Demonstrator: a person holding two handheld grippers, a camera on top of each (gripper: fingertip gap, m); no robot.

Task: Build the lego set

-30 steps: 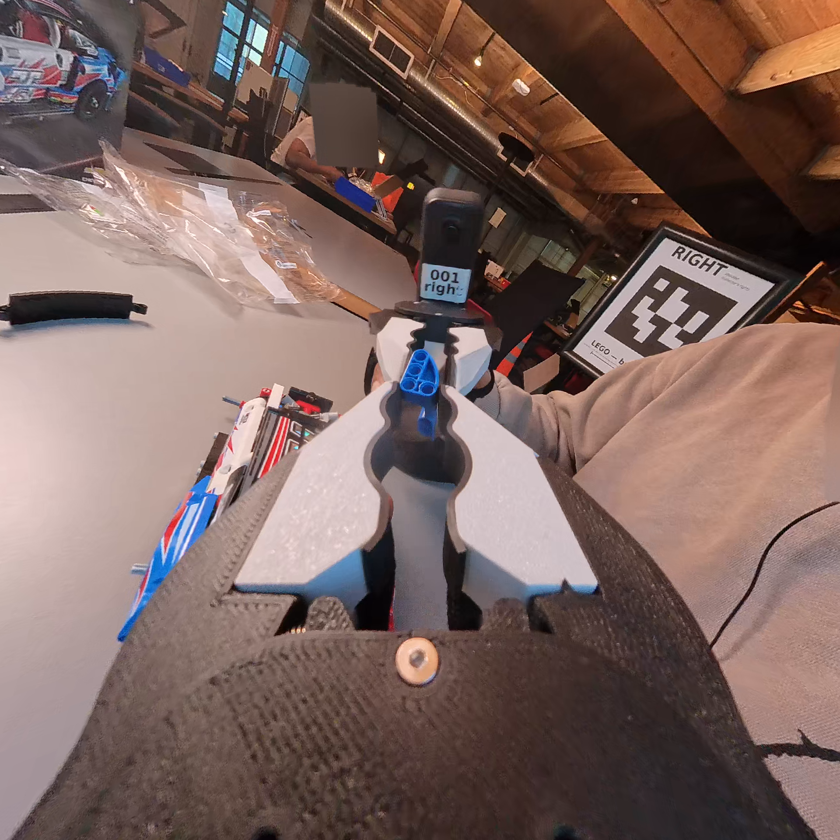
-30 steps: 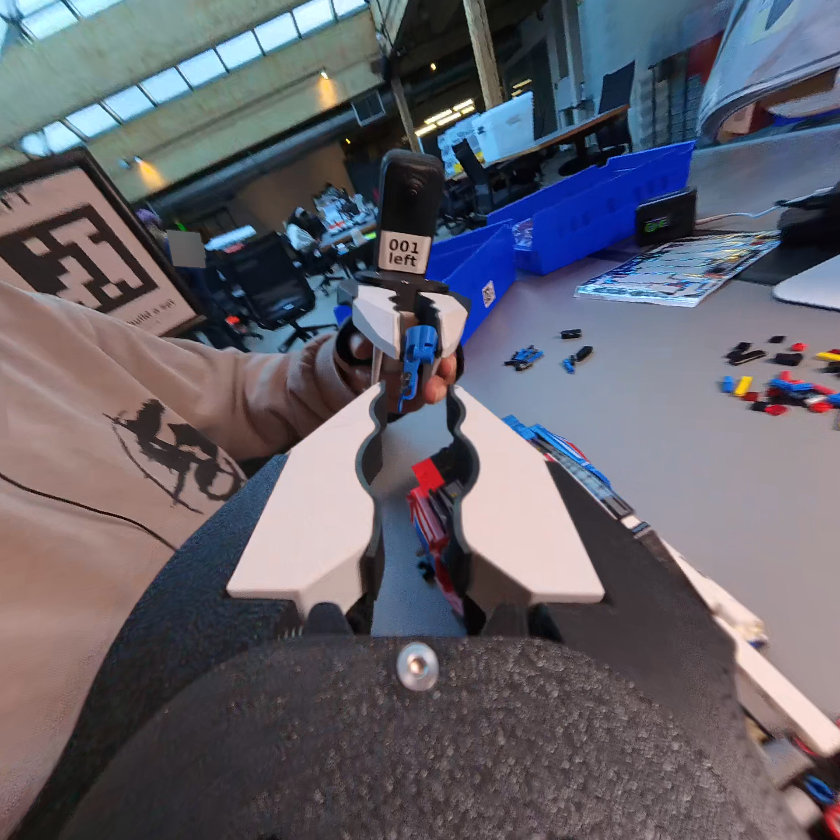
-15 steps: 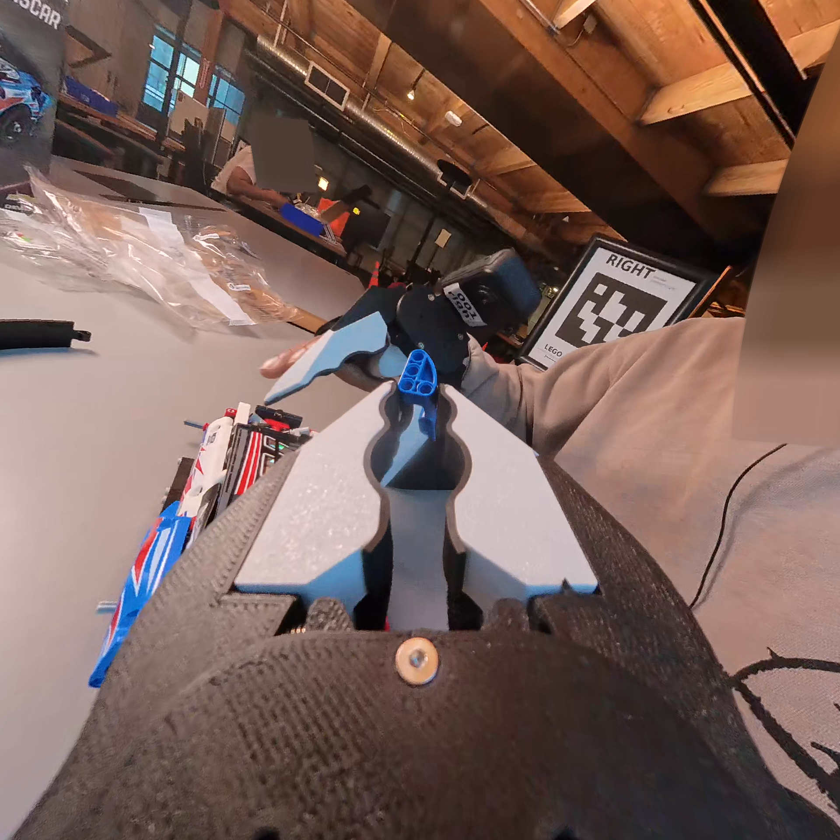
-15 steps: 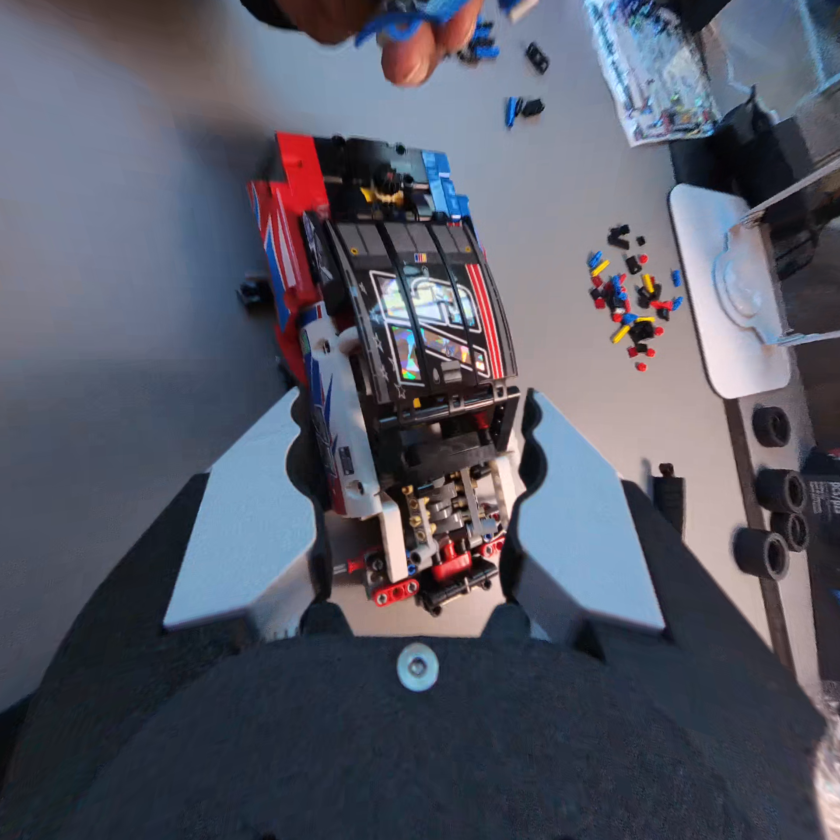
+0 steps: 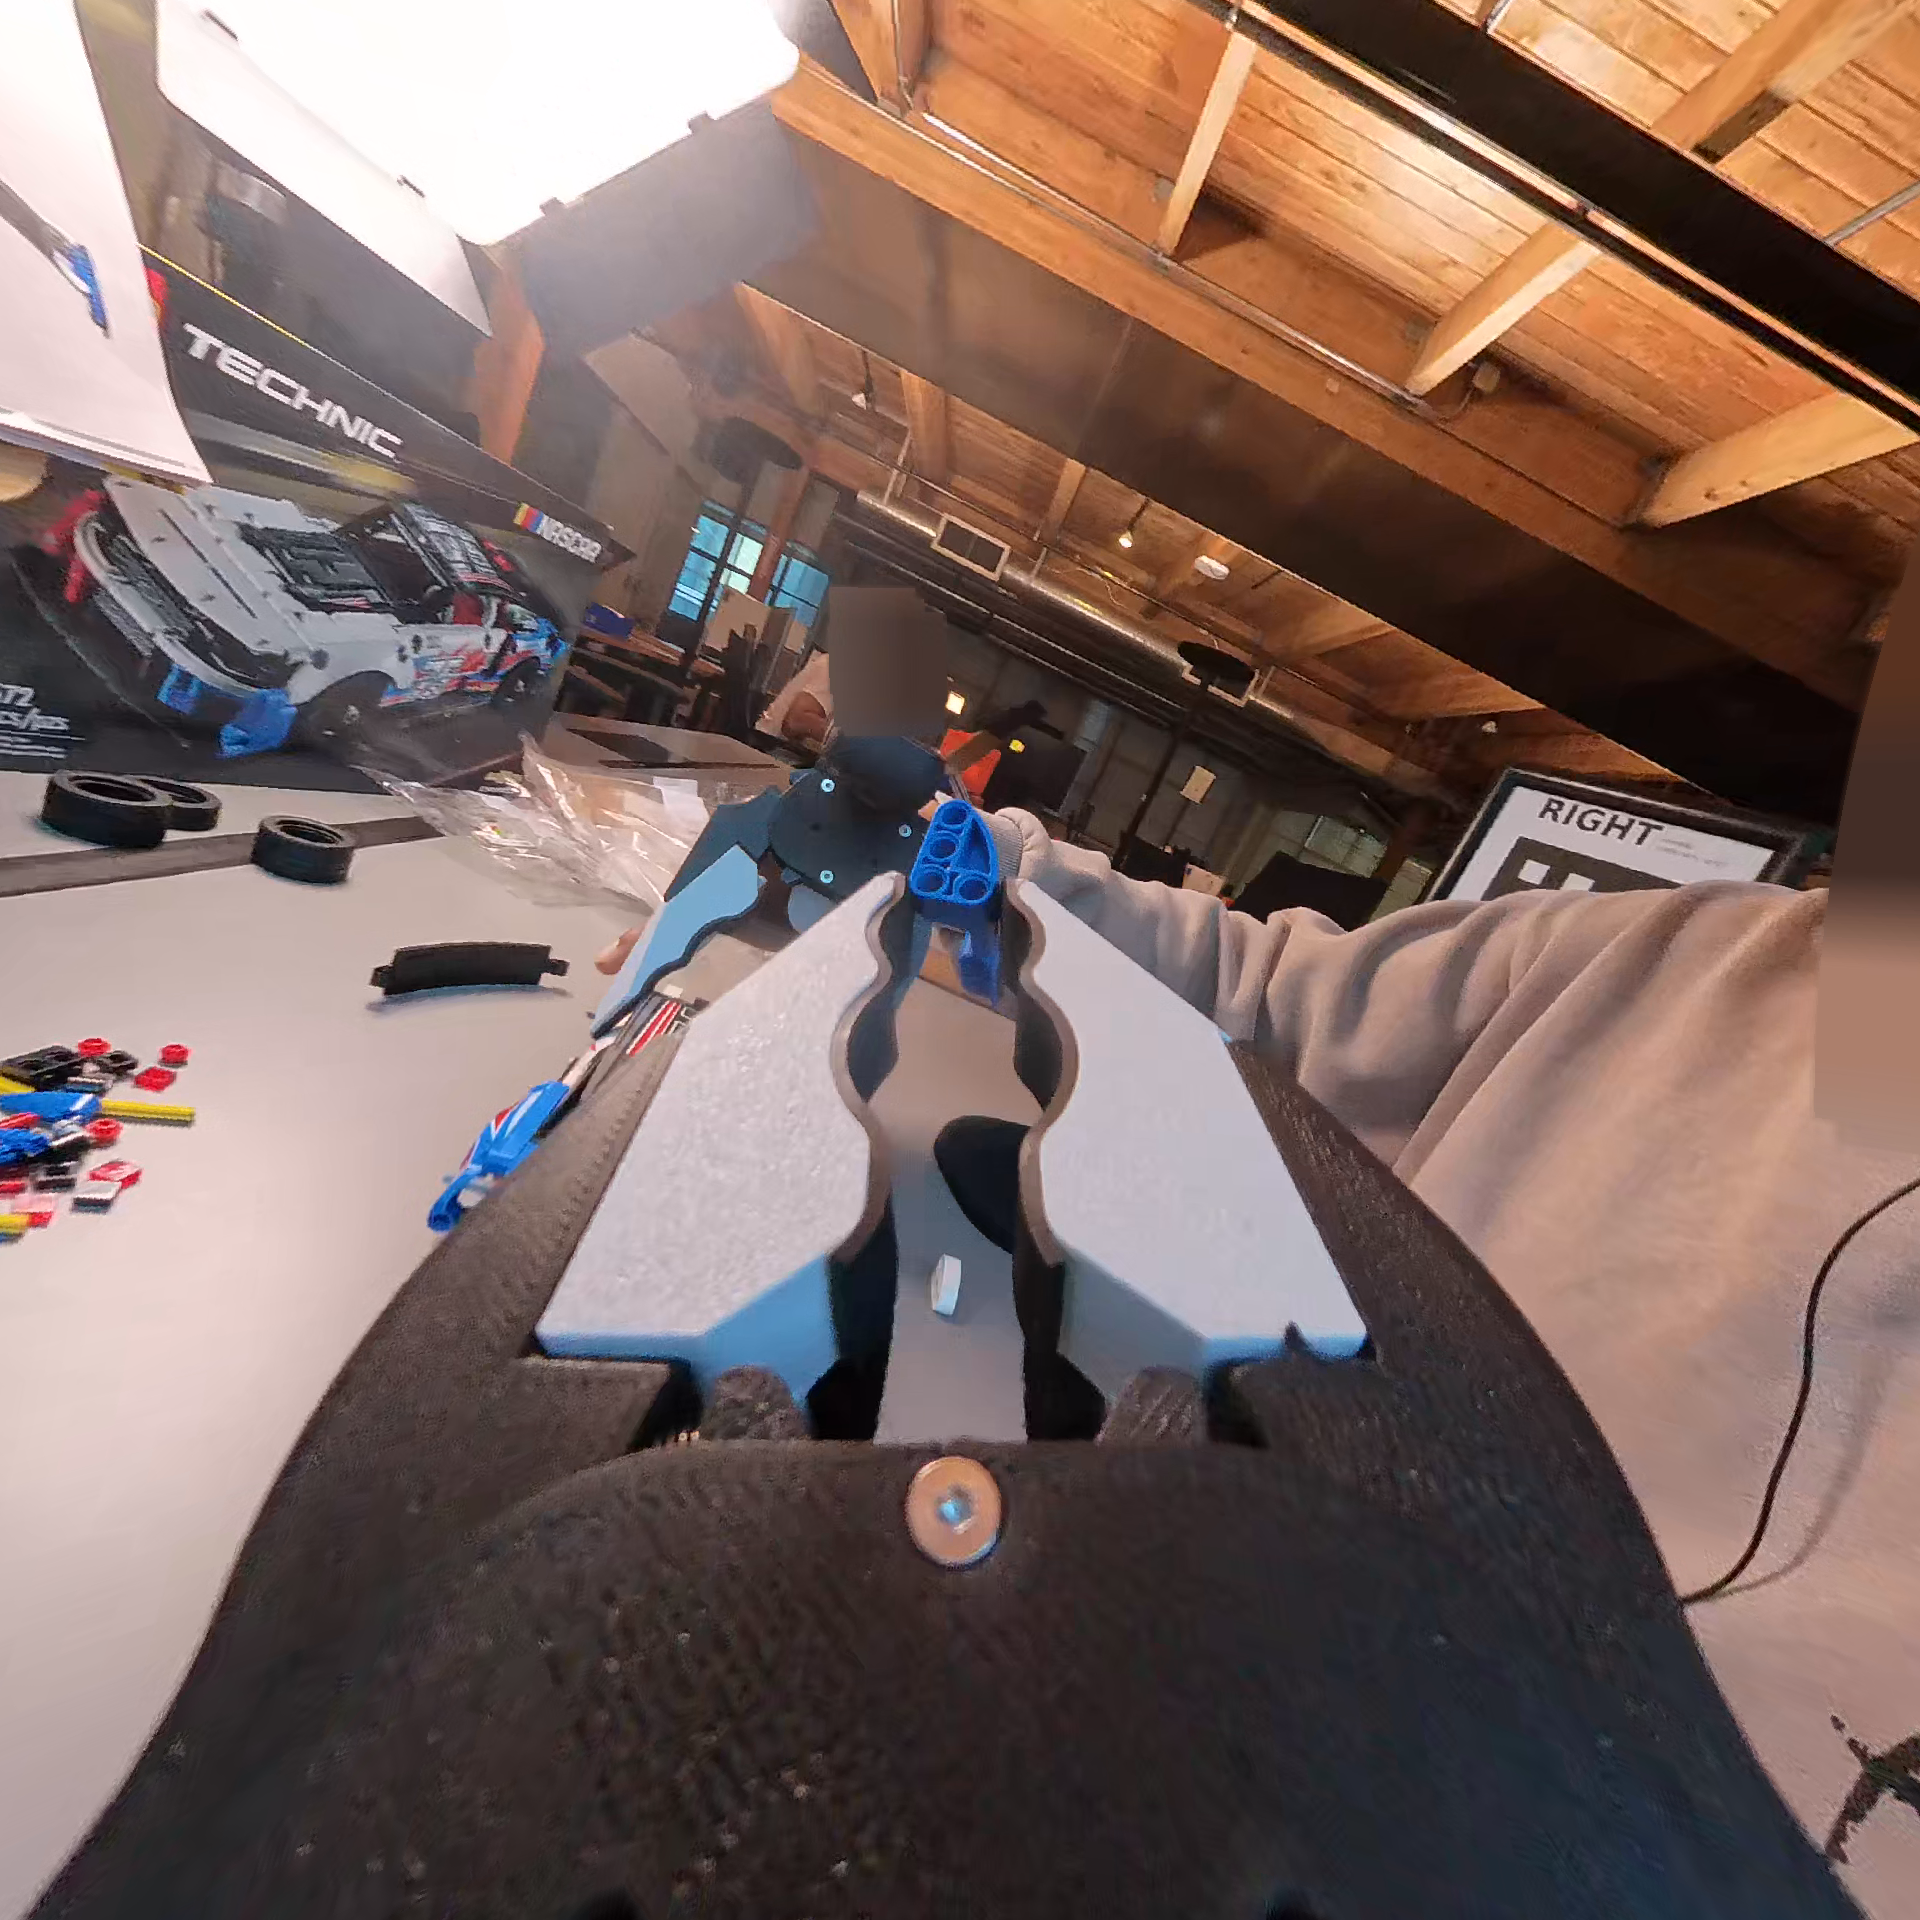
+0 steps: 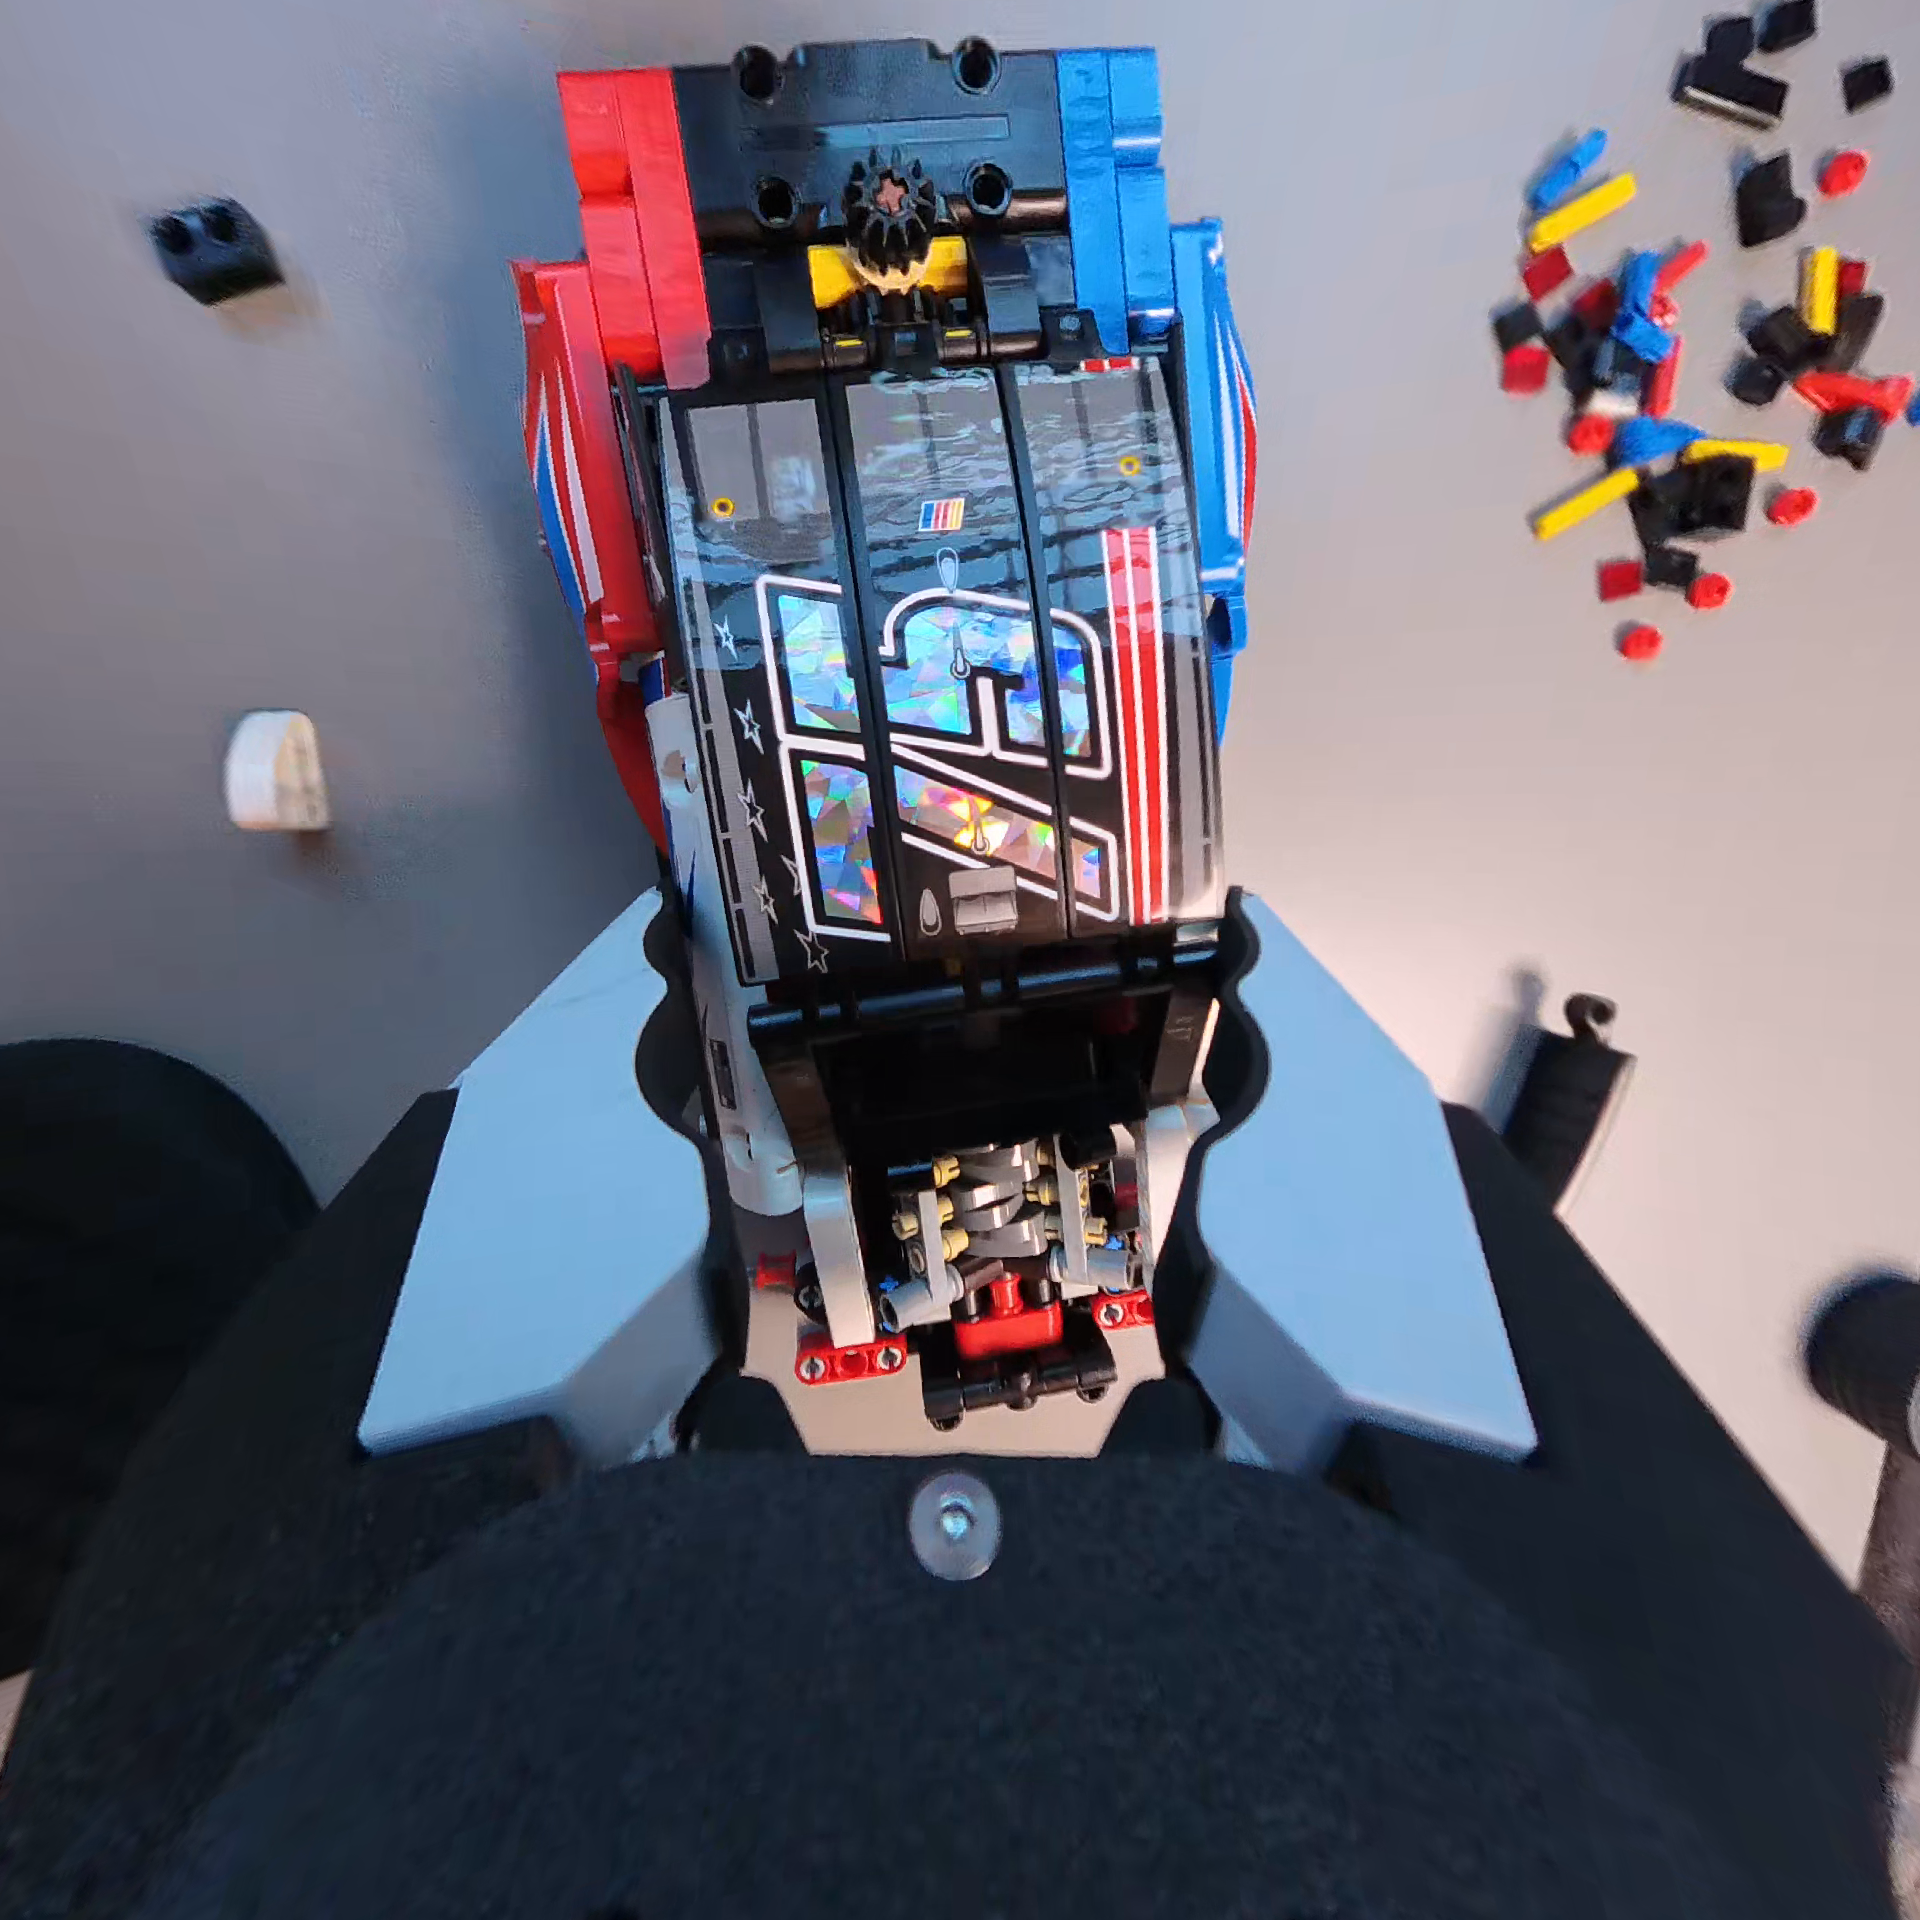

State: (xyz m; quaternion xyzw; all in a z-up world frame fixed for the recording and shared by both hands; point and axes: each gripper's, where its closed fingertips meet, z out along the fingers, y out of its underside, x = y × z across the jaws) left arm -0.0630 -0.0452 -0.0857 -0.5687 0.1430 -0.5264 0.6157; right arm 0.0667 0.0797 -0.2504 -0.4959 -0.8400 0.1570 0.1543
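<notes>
left jaws pinch one blue piece (image 5: 954, 868); right jaws straddle one car (image 6: 935, 665).

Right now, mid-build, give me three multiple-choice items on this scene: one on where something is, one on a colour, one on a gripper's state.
1. Where is the right gripper?
A. Over the loose bricks
B. Above the car, jaws on either side of it
C. Beside the tyres

2. What colour is the piece in the left gripper?
A. Yellow
B. Red
C. Blue

3. What state is the right gripper in?
A. Open
B. Shut on a tyre
C. Shut on the white brick

Answers:
1 B: the right wrist view looks down on the car, which passes between the jaws.
2 C: a blue piece sits pinched at the jaw tips.
3 A: the jaws stand wide apart with the car between them; contact is unclear.
</notes>
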